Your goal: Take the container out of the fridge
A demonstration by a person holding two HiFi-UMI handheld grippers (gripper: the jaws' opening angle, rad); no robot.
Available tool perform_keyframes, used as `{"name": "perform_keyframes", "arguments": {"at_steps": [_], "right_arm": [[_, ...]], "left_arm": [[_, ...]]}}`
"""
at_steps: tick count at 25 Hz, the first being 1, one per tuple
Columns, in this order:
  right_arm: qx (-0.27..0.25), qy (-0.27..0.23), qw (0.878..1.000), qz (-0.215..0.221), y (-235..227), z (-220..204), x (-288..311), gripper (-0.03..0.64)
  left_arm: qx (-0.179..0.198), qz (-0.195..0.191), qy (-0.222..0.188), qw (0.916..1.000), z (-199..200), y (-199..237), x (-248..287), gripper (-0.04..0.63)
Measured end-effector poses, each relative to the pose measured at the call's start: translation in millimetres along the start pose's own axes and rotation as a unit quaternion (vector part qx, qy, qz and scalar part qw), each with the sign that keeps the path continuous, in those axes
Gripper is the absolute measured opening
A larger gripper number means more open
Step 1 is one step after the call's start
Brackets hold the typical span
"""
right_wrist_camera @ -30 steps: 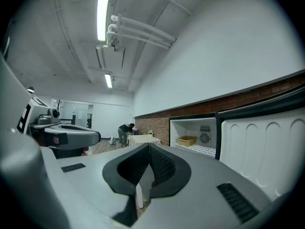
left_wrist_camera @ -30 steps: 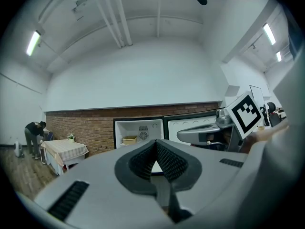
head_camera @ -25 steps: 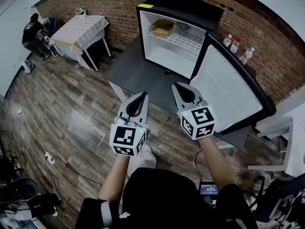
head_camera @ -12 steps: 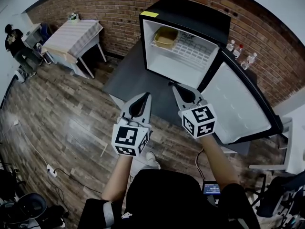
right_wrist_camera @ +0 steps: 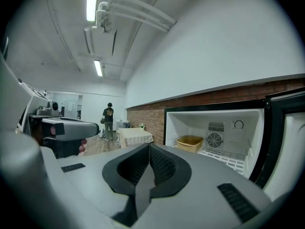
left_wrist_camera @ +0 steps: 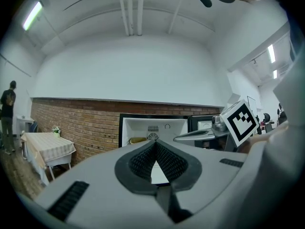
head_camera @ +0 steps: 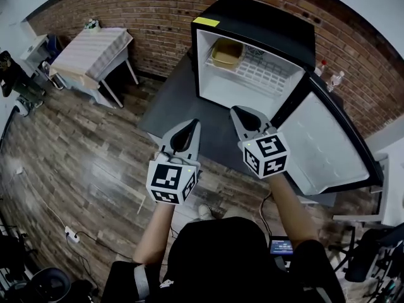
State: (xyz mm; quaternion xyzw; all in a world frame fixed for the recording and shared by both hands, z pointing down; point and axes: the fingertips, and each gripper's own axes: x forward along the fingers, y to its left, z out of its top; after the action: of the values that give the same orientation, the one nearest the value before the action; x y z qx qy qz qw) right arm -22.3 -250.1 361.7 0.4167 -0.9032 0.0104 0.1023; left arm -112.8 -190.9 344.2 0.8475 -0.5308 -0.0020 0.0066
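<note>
A black mini fridge (head_camera: 252, 17) stands with its door (head_camera: 325, 147) swung wide to the right. On the left of its white wire shelf sits a tan open container (head_camera: 227, 52), which also shows in the left gripper view (left_wrist_camera: 138, 140) and the right gripper view (right_wrist_camera: 189, 142). My left gripper (head_camera: 190, 125) and right gripper (head_camera: 237, 111) hover side by side in front of the fridge, well short of the container. Both are shut with nothing held. Their tips meet at the left gripper (left_wrist_camera: 156, 142) and the right gripper (right_wrist_camera: 149, 146).
The fridge rests on a dark grey platform (head_camera: 170, 103) over a wood floor. A small table with a striped cloth (head_camera: 95, 46) stands at the left by the brick wall, and a person (head_camera: 12, 74) beyond it. Water bottles (head_camera: 331, 81) stand right of the fridge.
Both grippers have come closer to the fridge, which now sits larger and more central in the head view. The person at the far left has shifted towards the picture's edge.
</note>
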Motion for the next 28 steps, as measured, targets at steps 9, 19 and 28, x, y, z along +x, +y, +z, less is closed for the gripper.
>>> {"name": "perform_keyframes", "arguments": {"at_steps": [9, 19, 28], "right_arm": [[-0.017, 0.023, 1.0, -0.009, -10.0, -6.5, 31.8, 0.043], [-0.021, 0.037, 0.999, -0.002, -48.8, -8.8, 74.1, 0.043], [-0.064, 0.062, 0.996, 0.001, -84.6, -11.6, 118.2, 0.043]], "left_arm": [[0.0, -0.015, 0.001, 0.9999, -4.7, 17.8, 23.8, 0.014], [-0.004, -0.01, 0.012, 0.9999, -13.8, 36.9, 69.0, 0.014], [-0.014, -0.001, 0.019, 0.9997, -20.7, 58.6, 115.8, 0.014]]}}
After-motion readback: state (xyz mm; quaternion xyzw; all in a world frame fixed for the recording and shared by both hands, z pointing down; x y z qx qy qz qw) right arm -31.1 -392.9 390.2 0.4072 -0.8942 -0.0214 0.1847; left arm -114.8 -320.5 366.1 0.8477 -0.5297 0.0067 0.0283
